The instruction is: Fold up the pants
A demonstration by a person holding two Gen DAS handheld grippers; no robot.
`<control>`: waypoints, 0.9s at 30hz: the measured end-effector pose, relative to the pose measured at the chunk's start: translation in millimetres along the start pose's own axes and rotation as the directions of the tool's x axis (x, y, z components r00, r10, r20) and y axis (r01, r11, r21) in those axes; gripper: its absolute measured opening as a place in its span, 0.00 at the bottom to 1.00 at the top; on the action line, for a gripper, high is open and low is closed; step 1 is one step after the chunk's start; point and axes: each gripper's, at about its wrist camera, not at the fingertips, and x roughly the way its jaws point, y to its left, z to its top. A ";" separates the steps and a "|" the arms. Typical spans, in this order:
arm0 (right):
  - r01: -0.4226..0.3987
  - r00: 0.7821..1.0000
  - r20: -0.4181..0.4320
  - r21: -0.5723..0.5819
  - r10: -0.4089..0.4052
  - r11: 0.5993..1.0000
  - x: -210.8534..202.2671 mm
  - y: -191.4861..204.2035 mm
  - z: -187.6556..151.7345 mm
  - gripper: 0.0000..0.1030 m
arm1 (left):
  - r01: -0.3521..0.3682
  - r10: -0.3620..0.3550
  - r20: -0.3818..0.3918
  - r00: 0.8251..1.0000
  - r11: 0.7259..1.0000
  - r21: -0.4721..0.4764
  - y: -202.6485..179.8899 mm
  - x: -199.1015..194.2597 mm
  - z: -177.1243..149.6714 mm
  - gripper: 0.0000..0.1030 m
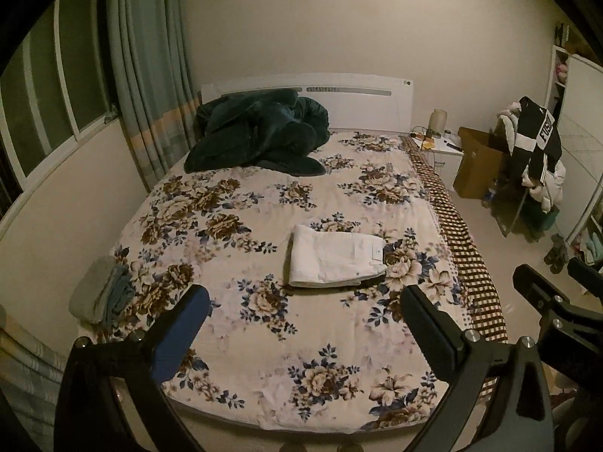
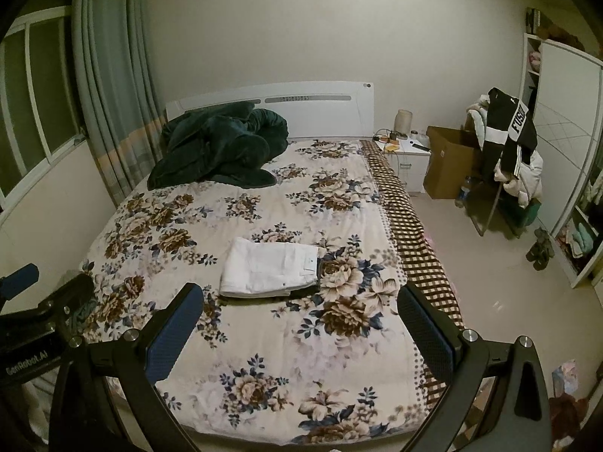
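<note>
Two grippers, left gripper [image 1: 305, 324] and right gripper [image 2: 301, 324], hover spread wide above folded pants [image 1: 335, 261]

A bed [image 1: 264, 369] with a floral cover; a dark green blanket [image 1: 256, 132] heaped by the headboard [image 1: 361, 101]. Nightstand [image 1: 443, 152], cardboard box [image 1: 476, 162] beside it.

The bed [image 1: 264, 358] runs out of frame at six o'clock in both views, its foot masked by the gripper frames. In the left wrist view, the grey and teal bundle [image 1: 100, 292] at nine o'clock is too dim to identify. The dark blanket [image 1: 256, 132] hides the headboard's [image 1: 358, 101] left part. Small items on the nightstand [image 2: 409, 147] at one o'clock are too tiny to name. The jacket's [image 2: 518, 124] lettering is cut off by a fold.
</note>
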 end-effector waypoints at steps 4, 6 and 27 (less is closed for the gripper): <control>-0.004 1.000 -0.009 -0.002 0.004 1.000 5.7 1.6 -1.5 1.00 | 0.001 -0.001 0.000 1.000 1.000 -0.003 -0.5 -1.9 -1.5 1.00; -0.002 1.000 -0.009 -0.003 0.002 1.000 7.0 2.0 -1.3 1.00 | -0.001 0.001 0.003 1.000 1.000 -0.004 -0.1 -3.1 -0.8 1.00; -0.023 1.000 -0.009 -0.015 0.023 1.000 12.3 11.0 4.9 1.00 | -0.022 0.023 0.012 1.000 1.000 -0.017 11.4 -4.1 4.1 1.00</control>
